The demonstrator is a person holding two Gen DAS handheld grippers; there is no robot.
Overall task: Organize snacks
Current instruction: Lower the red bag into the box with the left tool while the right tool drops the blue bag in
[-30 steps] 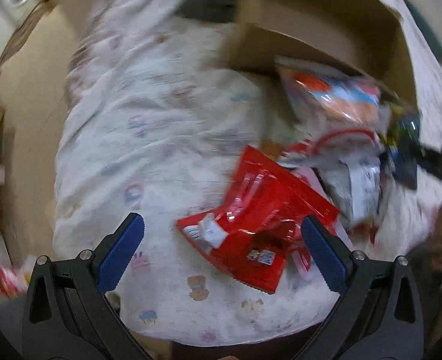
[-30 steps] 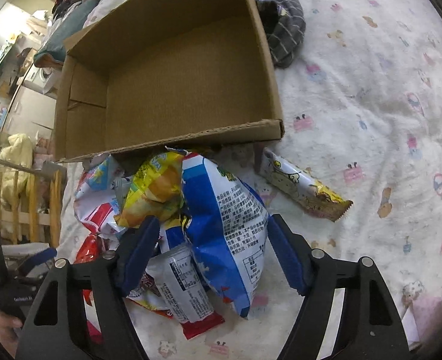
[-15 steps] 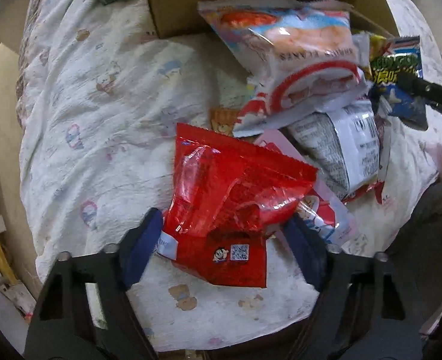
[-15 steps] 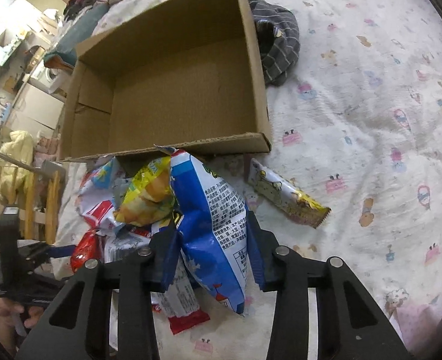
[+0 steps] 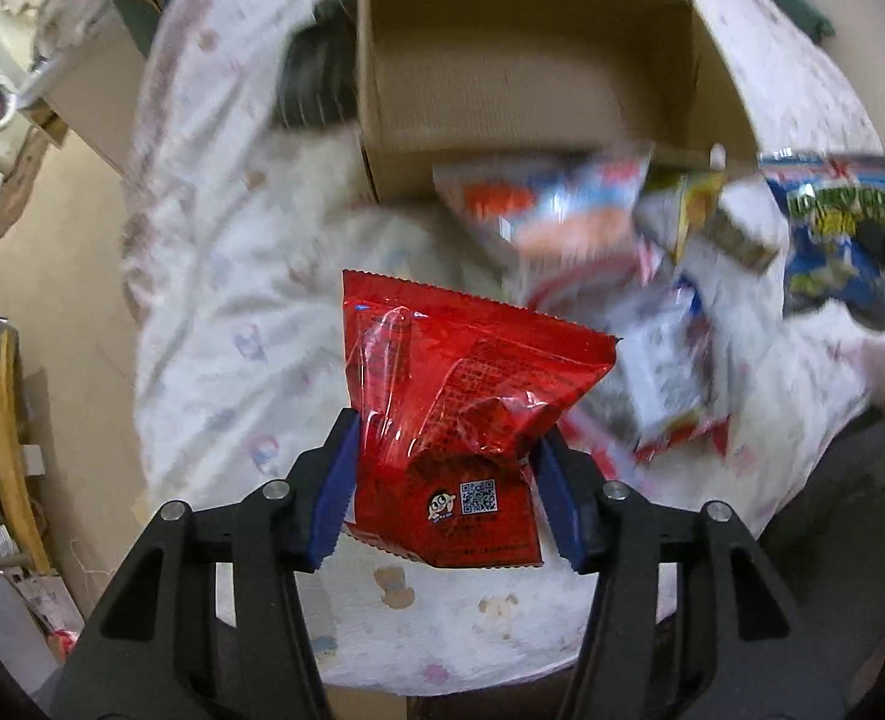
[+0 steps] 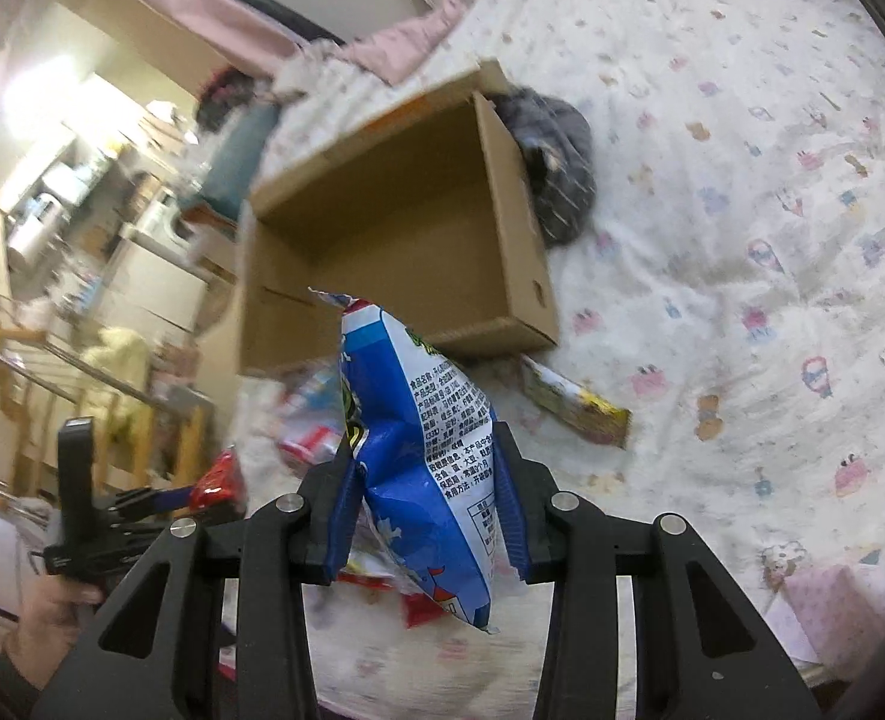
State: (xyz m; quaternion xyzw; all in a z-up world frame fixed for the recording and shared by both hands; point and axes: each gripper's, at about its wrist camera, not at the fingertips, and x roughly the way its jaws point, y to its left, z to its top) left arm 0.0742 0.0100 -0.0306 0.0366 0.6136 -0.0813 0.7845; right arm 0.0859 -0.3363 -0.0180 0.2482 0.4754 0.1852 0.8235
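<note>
In the left wrist view a red snack bag (image 5: 460,372) hangs lifted off the bedsheet between the blue pads of my left gripper (image 5: 445,438), whose jaws are closing and press on its lower sides. My right gripper (image 6: 424,450) is shut on a blue snack bag (image 6: 436,432), also raised above the bed. Behind both stands an open, empty cardboard box (image 6: 394,228). A pile of loose snack packets (image 5: 562,216) lies in front of the box. The blue bag (image 5: 832,228) shows at the right of the left wrist view too.
A yellow snack bar (image 6: 574,402) lies on the patterned sheet right of the box. A grey checked cloth (image 6: 556,174) sits bunched against the box's right wall. A hand (image 6: 46,618) holds the left tool at lower left. Furniture and wooden rails stand beyond the bed's left edge.
Both grippers closed on their bags and rose: the left took the red bag off the sheet, the right lifted the blue bag out of the pile toward the box.
</note>
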